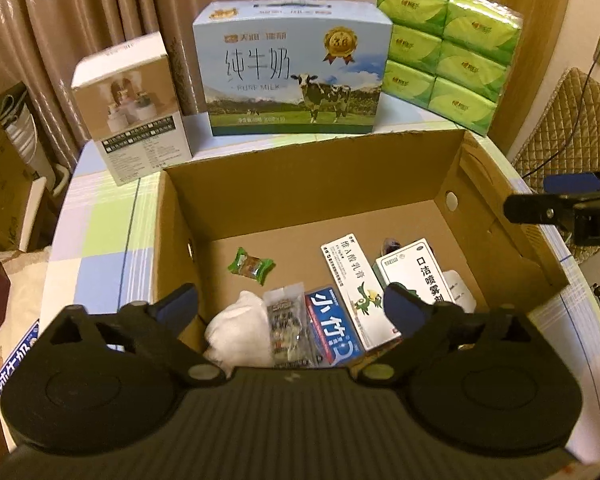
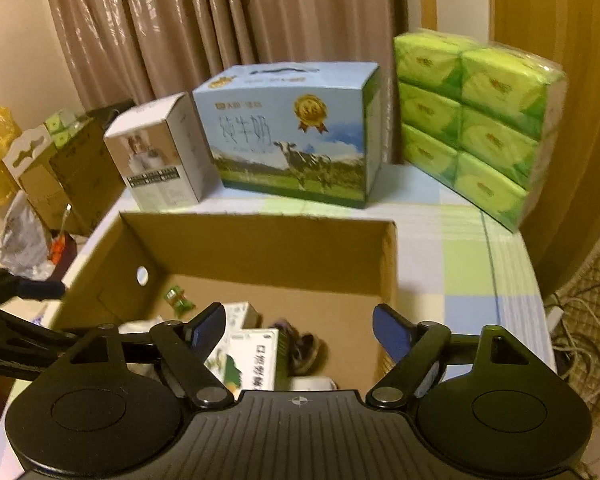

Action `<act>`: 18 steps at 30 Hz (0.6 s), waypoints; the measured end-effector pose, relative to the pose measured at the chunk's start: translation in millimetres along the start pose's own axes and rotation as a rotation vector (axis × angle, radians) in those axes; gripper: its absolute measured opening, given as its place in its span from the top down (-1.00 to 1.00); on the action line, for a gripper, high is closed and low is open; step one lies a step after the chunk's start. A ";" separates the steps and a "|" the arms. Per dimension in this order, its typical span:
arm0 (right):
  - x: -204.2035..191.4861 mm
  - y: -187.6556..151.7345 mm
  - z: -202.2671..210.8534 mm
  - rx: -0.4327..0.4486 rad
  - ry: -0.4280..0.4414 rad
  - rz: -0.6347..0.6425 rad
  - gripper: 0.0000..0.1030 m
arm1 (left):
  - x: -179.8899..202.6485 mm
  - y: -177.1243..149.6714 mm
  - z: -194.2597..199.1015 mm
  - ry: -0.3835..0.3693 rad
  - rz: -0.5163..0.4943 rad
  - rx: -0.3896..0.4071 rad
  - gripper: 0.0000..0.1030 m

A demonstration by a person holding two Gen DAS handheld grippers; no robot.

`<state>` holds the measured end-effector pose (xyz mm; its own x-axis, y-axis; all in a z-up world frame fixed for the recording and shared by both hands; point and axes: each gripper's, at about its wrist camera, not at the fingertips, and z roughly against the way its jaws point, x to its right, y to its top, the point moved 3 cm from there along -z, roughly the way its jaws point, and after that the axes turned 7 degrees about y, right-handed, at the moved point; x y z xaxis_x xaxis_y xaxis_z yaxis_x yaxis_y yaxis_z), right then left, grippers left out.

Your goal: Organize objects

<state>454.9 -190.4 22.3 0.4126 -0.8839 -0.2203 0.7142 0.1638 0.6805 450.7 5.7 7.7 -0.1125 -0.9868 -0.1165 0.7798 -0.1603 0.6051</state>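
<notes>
An open cardboard box (image 1: 300,176) stands on the table; it also shows in the right wrist view (image 2: 260,240). Inside lie a green candy (image 1: 251,265), a white cloth (image 1: 244,330), a snack packet (image 1: 288,326), a blue box (image 1: 332,328), a long white medicine box (image 1: 358,288) and a mouth spray box (image 1: 416,270). My left gripper (image 1: 290,304) is open and empty above the box's near edge. My right gripper (image 2: 298,320) is open and empty above the box's near right part; it shows at the right edge of the left wrist view (image 1: 556,200).
Behind the cardboard box stand a small white product box (image 1: 132,108), a blue milk carton (image 1: 292,68) and a pack of green tissues (image 1: 444,48). Curtains hang behind. The checked tablecloth (image 2: 460,264) shows to the right. Cartons and bags (image 2: 40,168) stand at the left.
</notes>
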 end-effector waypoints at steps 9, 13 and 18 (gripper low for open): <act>-11.2 -34.9 48.9 -0.038 -0.020 -0.006 -0.70 | 1.0 -24.6 58.2 0.010 0.039 0.052 -0.98; -22.0 -46.8 79.4 -0.030 -0.020 -0.013 -0.79 | 2.2 -38.3 88.8 0.021 0.064 0.065 -0.98; -36.7 -62.7 118.8 -0.015 -0.023 -0.015 -0.90 | 2.8 -58.8 126.6 0.003 0.102 0.085 -0.98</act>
<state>327.8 -220.2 70.7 0.3885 -0.8962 -0.2143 0.7286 0.1565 0.6668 326.6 9.5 71.5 -0.0335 -0.9980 -0.0528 0.7322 -0.0605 0.6784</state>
